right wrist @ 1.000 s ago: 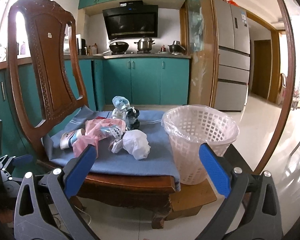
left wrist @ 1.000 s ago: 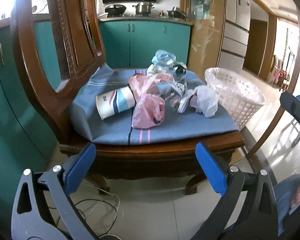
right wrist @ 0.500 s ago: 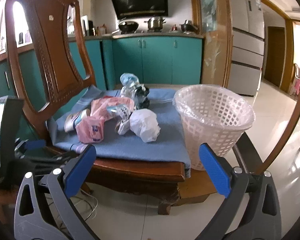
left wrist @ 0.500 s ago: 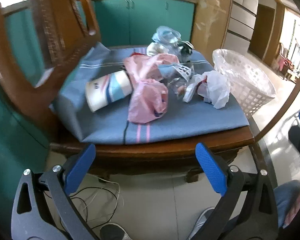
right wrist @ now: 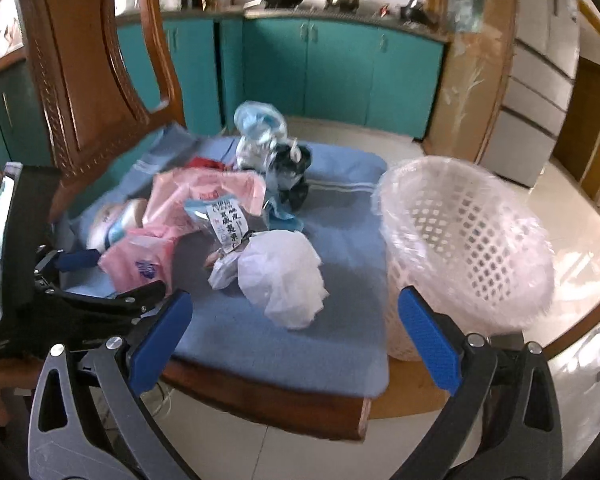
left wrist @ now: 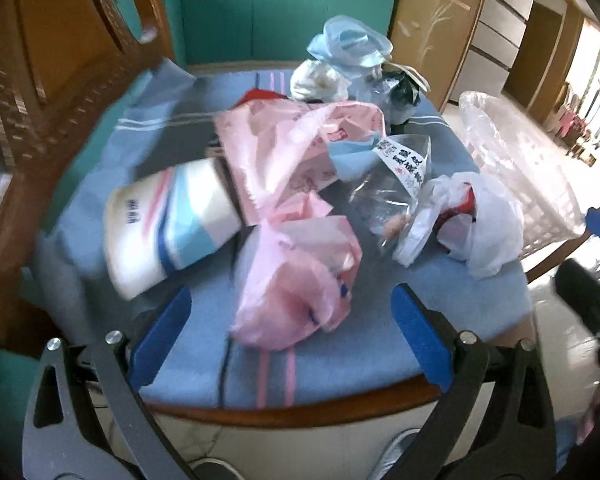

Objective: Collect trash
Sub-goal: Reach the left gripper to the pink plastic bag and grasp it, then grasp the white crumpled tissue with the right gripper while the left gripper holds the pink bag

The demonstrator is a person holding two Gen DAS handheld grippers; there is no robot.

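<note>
Trash lies in a heap on a blue cushion (left wrist: pixel 340 360) on a wooden chair: a paper cup (left wrist: pixel 168 224) on its side, a crumpled pink bag (left wrist: pixel 296 280), a larger pink bag (left wrist: pixel 292 148), a clear printed wrapper (left wrist: pixel 396 176), a white bag (left wrist: pixel 484 224) and blue and black bits (left wrist: pixel 348 44) at the back. My left gripper (left wrist: pixel 290 336) is open, its pads either side of the crumpled pink bag's near end. My right gripper (right wrist: pixel 294 340) is open just in front of the white bag (right wrist: pixel 284 276). A white lattice bin (right wrist: pixel 464 252) with a clear liner stands right of the cushion.
The chair's carved back (right wrist: pixel 96 80) rises at the left. Teal cabinets (right wrist: pixel 340 72) and a fridge (right wrist: pixel 540 80) stand behind. The left gripper's body (right wrist: pixel 40 280) shows at the left of the right wrist view. The floor is pale tile (right wrist: pixel 260 460).
Both grippers have moved forward and down toward the chair seat. The left one has come over the cushion's front edge up to the crumpled pink bag. Both stay open.
</note>
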